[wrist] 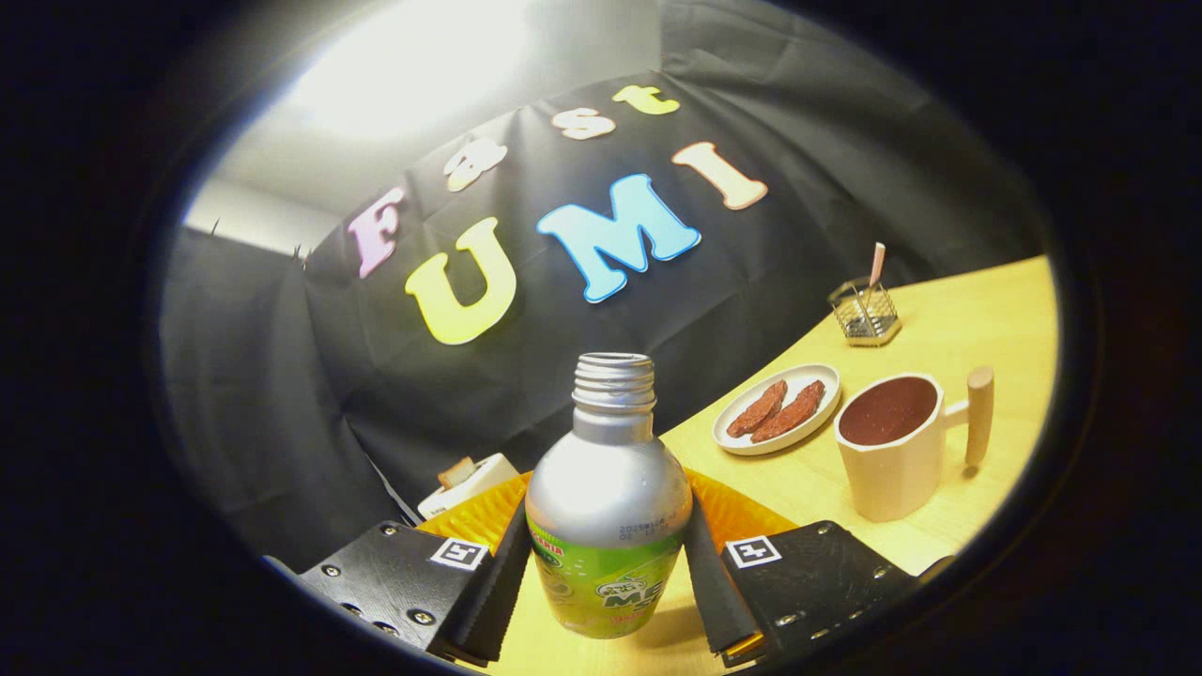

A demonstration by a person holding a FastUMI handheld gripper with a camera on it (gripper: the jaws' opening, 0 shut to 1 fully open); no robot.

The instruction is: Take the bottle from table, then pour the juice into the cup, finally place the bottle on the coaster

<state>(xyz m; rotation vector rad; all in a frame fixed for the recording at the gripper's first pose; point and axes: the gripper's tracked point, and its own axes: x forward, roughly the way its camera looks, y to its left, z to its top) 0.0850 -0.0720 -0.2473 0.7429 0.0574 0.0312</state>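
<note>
Gripper (608,573): closed on the bottle, a finger pressed to each side.
Bottle (607,488): uncapped, between the fingers, above the table (977,319).
Coaster (488,512): just behind the bottle.
Cup (892,451): right of the bottle, well apart.
Plate (779,441): beyond the bottle, beside the cup.
</note>
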